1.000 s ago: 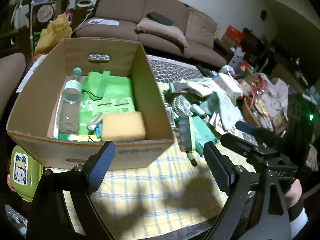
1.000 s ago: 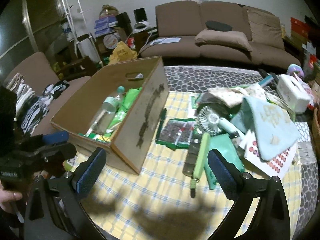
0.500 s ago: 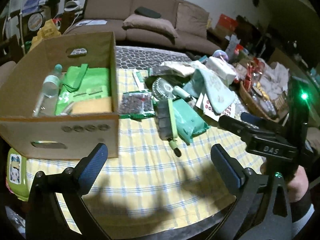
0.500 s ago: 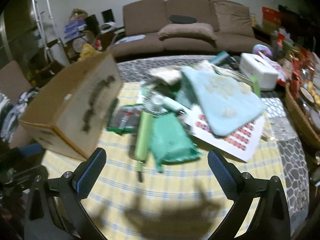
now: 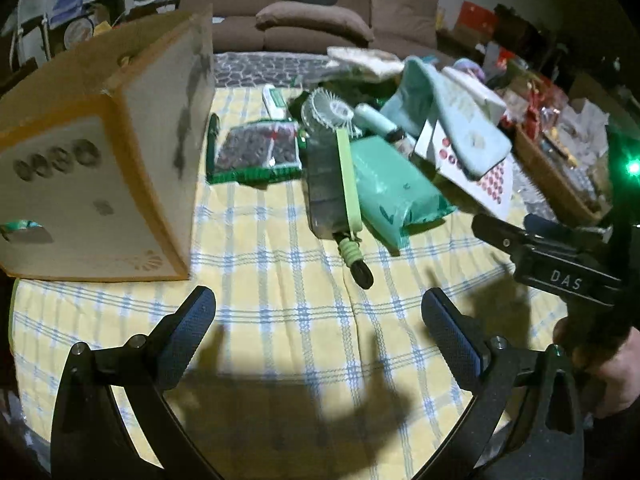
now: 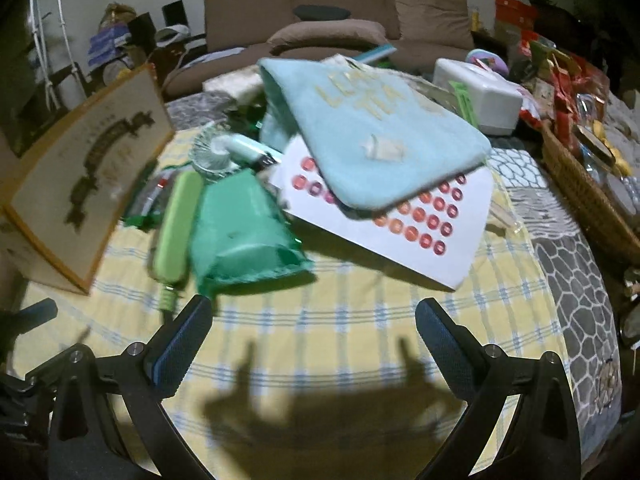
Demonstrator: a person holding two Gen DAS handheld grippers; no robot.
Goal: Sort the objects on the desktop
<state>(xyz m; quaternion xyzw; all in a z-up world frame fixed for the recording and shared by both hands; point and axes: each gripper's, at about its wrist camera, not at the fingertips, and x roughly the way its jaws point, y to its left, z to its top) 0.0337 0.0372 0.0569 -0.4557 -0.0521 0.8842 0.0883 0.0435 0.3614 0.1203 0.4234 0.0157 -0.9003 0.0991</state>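
Over the near edge of the desk [image 5: 280,320], with its yellow checked cloth, both tools hang with nothing in them. The left tool [image 5: 318,312] has its fingers spread wide over bare cloth, and so does the right tool [image 6: 314,320]. At the left stands the cardboard box [image 5: 120,160], side wall facing us. Right of it lies a dark snack packet [image 5: 256,150], then the green-handled brush [image 5: 340,184], its handle pointing near. Touching the brush on the right is a green pouch [image 6: 240,232]. Behind them sits a small white fan [image 6: 214,152]. Further right, a pale blue cloth bag [image 6: 360,128] lies on top of a white sheet of red dots [image 6: 420,220]. Far right, a white box [image 6: 480,96].
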